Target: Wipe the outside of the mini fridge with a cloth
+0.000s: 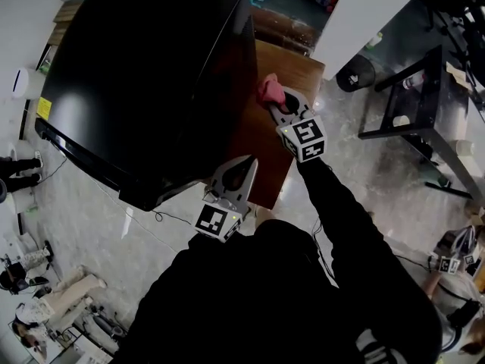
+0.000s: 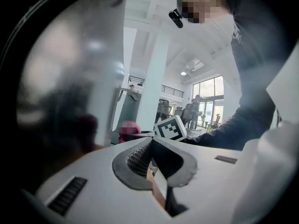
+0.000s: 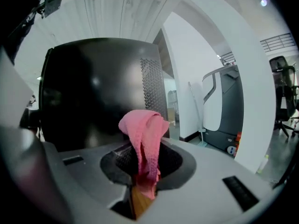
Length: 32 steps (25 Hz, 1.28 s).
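The black mini fridge sits on a brown wooden table, and from above you see mostly its glossy top. Its front face is out of sight. The pink cloth is at the fridge's right side, near the back upper corner. It is bunched up and clamped in the right gripper, whose jaws are closed tight on it. The folds spill over the pads, so the free end is hard to follow, and I cannot tell how much of the cloth actually presses on the fridge wall.

The left gripper hangs by the fridge's near right corner with its jaws drawn together and nothing between them. Whether its tip touches the fridge I cannot say. In its own view the fridge is only a dark, blurred sheen filling the left. The person's dark sleeve cuts off the table's near edge.
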Tool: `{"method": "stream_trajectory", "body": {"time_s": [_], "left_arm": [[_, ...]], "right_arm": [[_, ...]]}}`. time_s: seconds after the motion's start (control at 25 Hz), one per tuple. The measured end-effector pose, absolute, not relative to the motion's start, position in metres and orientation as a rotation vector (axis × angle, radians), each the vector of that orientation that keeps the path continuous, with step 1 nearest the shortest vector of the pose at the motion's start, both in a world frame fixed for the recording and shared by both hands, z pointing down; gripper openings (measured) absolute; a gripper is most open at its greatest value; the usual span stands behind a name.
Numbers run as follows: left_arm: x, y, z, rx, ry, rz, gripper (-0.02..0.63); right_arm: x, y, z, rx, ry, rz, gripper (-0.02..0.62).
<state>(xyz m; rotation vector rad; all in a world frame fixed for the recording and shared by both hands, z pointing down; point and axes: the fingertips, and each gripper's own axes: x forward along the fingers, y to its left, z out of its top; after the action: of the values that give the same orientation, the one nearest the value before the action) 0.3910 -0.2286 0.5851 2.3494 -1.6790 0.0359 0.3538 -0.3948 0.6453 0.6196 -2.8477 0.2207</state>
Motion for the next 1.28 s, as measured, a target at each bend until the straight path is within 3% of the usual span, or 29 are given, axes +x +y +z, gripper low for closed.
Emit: {"method": "stream_trajectory", "body": {"time_s": [0.48,1.28], "left_arm": [[0.358,-0.116,0.533,2.455,-1.52,-0.025,0.006],[0.188,0.106,0.49,2.493,-1.56,0.002,0.006]], "right_arm": [[0.366,-0.208,0.583,0.501,-2.849,0.271,0.083],[0.23,0.051,0.511,0.411,-2.859,0.155,0.084]]}}
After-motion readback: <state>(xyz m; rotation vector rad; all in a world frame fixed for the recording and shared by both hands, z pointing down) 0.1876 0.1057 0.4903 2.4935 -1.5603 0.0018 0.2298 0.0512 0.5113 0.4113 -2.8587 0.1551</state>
